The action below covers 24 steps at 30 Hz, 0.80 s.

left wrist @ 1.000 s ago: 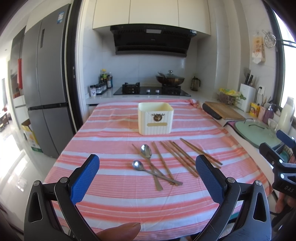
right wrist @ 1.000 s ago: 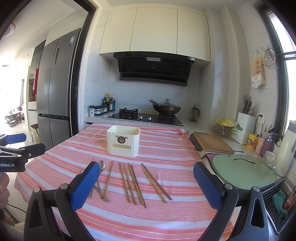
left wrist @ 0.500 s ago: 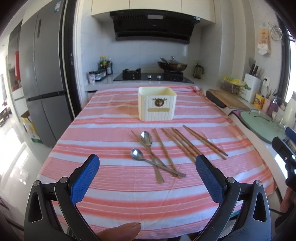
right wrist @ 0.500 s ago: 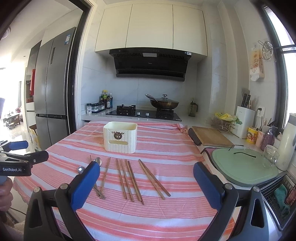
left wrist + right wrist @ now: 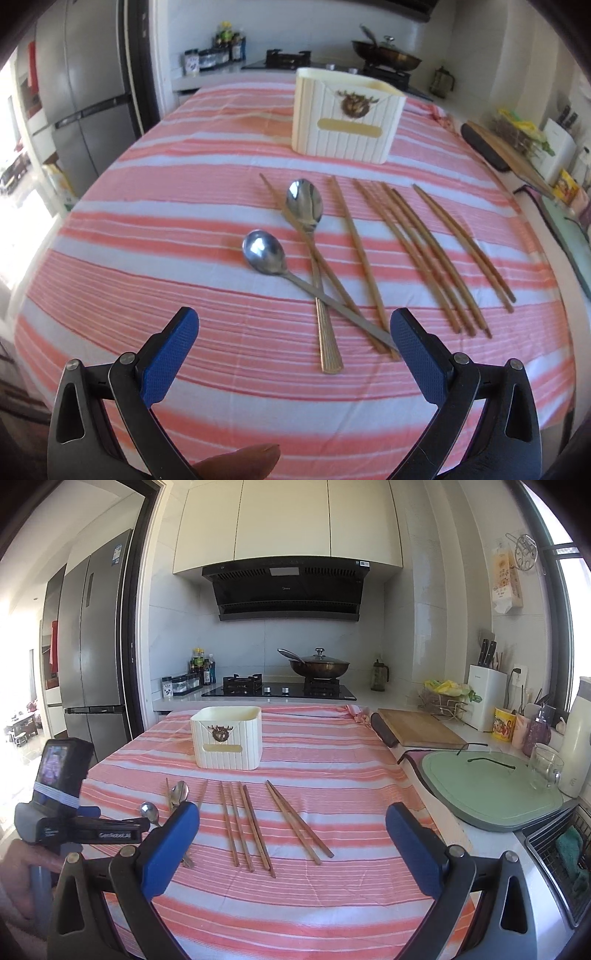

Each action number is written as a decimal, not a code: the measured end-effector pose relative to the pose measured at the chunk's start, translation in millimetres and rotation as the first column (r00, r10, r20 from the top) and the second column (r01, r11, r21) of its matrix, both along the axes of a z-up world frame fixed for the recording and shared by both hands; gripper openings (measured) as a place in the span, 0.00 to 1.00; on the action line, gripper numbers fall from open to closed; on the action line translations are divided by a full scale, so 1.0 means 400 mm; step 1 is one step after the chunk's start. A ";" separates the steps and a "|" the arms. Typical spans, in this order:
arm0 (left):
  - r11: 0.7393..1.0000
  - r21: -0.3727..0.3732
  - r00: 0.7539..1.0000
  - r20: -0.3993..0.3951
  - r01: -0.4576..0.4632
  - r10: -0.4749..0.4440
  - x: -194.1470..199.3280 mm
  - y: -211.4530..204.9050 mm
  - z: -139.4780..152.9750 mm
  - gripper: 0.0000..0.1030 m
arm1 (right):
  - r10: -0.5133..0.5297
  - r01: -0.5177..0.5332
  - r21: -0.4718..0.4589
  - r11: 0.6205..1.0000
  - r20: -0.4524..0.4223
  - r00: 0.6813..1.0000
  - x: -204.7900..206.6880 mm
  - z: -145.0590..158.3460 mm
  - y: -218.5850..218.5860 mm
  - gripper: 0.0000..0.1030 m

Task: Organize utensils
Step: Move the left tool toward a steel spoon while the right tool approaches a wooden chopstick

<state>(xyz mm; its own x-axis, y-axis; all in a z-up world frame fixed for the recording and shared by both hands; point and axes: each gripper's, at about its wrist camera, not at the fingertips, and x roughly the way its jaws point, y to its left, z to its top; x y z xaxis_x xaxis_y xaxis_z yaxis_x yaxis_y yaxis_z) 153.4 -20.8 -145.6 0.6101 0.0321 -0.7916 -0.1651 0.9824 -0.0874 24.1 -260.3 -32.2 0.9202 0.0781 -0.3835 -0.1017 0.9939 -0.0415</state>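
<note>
A cream utensil holder (image 5: 347,114) stands on the striped table, also in the right wrist view (image 5: 227,736). Two metal spoons (image 5: 266,254) (image 5: 304,203) lie crossed in front of it among several wooden chopsticks (image 5: 424,251), which also show in the right wrist view (image 5: 245,821). My left gripper (image 5: 293,345) is open and empty, low over the table, just short of the spoon handles. My right gripper (image 5: 291,843) is open and empty, held back above the table's near edge. The left gripper body shows in the right wrist view (image 5: 85,829) by the spoons (image 5: 179,794).
The red-and-white striped cloth (image 5: 332,746) covers the table. A wooden board (image 5: 421,729), a green mat (image 5: 487,790), a glass (image 5: 545,768) and a dish rack (image 5: 565,853) line the right counter. A stove with a wok (image 5: 317,666) is behind. A fridge (image 5: 92,646) stands at the left.
My left gripper has moved forward and down toward the spoons, which now look much larger. My right gripper has barely moved. Both stay open.
</note>
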 end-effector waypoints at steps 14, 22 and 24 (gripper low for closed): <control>0.992 0.068 0.987 -0.121 -0.102 0.110 0.088 -0.003 -0.108 1.00 | -0.047 0.048 0.027 0.998 -0.047 0.998 0.038 -0.031 -0.046 1.00; 0.999 0.038 0.988 -0.150 -0.023 0.029 0.050 0.049 -0.099 1.00 | -0.032 0.033 0.015 0.999 -0.058 0.998 0.052 -0.035 -0.033 1.00; 0.999 0.042 0.988 -0.151 -0.024 0.030 0.037 0.071 -0.102 1.00 | -0.028 0.029 0.015 0.999 -0.070 0.997 0.059 -0.043 -0.029 1.00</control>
